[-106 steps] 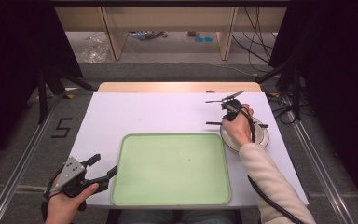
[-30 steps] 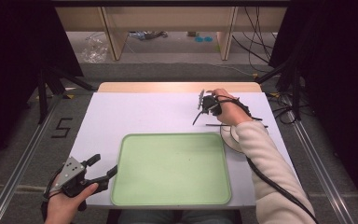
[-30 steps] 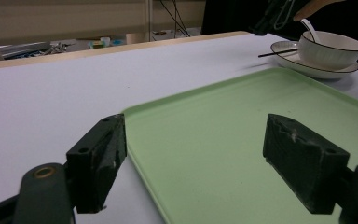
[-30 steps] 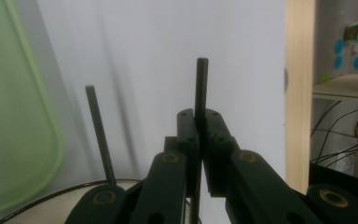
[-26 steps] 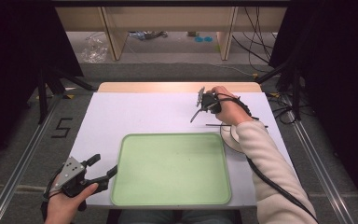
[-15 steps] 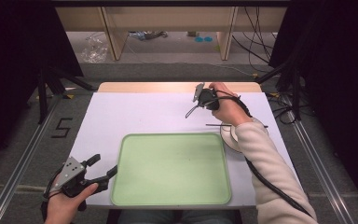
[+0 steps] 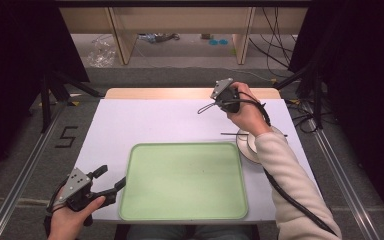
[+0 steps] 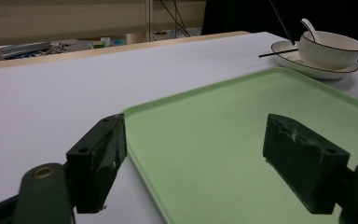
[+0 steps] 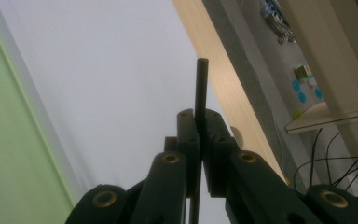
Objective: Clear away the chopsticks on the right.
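right gripper (image 7: pixel 211 106) clamped on one chopstick (image 9: pixel 200 88) | carry level, lower onto green tray (image 7: pixel 180 200) | left gripper (image 8: pixel 205 158) gaping, idle at tray's near-left corner

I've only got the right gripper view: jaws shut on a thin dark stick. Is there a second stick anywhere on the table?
Observer: Yes. Besides the chopstick you hold, a second chopstick lies across the rim of the plate, to the right of the tray.
Operator: Anything else on that plate?
Observer: A white bowl sits on it, with a spoon standing in the bowl.
Operator: And my left gripper?
Observer: The left gripper is open, low by the tray's near left corner, gripping nothing.
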The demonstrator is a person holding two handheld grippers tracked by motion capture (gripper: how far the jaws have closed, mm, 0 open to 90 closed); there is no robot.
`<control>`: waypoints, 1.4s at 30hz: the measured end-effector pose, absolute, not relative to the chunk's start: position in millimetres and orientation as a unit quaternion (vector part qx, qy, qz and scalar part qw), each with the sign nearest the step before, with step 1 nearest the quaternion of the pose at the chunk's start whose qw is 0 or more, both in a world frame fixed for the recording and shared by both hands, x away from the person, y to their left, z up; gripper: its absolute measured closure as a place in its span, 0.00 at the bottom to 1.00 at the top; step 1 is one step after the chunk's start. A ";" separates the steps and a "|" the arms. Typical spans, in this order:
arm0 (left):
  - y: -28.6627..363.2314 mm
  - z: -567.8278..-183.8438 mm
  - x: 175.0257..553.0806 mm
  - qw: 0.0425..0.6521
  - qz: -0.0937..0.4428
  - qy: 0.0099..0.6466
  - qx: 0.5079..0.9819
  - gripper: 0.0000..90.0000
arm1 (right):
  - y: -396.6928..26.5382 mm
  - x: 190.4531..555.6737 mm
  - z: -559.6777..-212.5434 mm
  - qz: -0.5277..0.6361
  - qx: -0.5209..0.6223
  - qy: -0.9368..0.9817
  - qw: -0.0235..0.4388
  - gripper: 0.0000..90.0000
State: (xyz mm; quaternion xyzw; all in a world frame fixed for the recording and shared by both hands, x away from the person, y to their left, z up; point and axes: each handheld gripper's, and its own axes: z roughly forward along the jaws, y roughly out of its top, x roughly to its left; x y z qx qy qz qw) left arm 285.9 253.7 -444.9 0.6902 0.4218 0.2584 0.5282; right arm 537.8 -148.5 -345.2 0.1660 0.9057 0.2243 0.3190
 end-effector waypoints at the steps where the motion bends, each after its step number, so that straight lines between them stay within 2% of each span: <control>1: 253.8 -445.0 286.1 0.529 0.259 0.421 0.690 0.24 | -148.5 537.8 -345.2 0.224 0.166 0.906 0.319 0.98; 12: 253.6 -444.9 286.0 0.530 0.259 0.419 0.690 0.24 | -154.9 533.2 -329.1 0.303 0.239 0.879 0.280 0.98; 18: 253.7 -444.8 286.0 0.529 0.259 0.422 0.690 0.24 | -158.6 531.4 -322.0 0.330 0.255 0.862 0.289 0.98; 21: 256.6 -443.9 289.0 0.524 0.282 0.404 0.695 0.24 | -159.9 530.5 -318.2 0.338 0.254 0.856 0.297 0.98; 26: 253.7 -444.8 285.9 0.529 0.259 0.422 0.689 0.24 | -162.3 525.7 -307.4 0.370 0.257 0.836 0.312 0.98; 42: 253.6 -444.8 285.9 0.528 0.259 0.422 0.690 0.24 | -168.1 511.5 -288.8 0.415 0.337 0.793 0.294 0.98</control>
